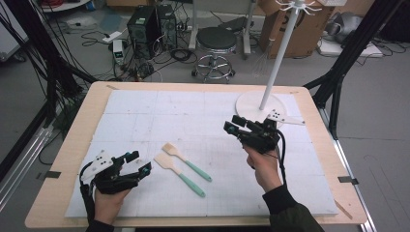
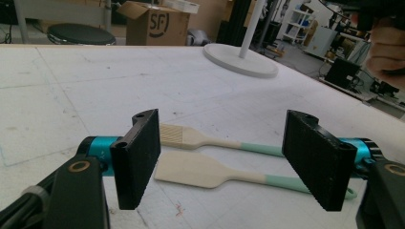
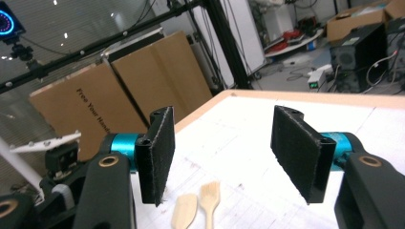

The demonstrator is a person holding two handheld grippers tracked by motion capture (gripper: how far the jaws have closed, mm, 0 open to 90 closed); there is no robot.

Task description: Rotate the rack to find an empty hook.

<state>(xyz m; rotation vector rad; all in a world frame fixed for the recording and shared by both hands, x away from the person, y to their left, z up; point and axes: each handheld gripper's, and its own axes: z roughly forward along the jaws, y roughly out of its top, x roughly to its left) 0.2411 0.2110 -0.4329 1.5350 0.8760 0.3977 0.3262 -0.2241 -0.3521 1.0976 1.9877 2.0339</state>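
Across the frame's middle, white mat [image 1: 159, 116] (wooden table [image 1: 72, 145]); both grippers [image 1: 135, 163] [image 1: 233, 124] spread, empty; cables [image 1: 96, 38] upper left.

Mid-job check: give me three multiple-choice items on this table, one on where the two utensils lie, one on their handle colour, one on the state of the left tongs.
1. Where do the spatula and brush lie?
A. Side by side on the white mat
B. On the round stand base
C. On the floor

2. Their handle colour?
A. Red
B. Mint green
C. Black

3. The left tongs are:
A. Shut on the brush
B. Shut on nothing
C. Open, holding nothing

Answers: A, the high view shows both together on the mat; B, green handles; C, the left gripper view shows pads apart.
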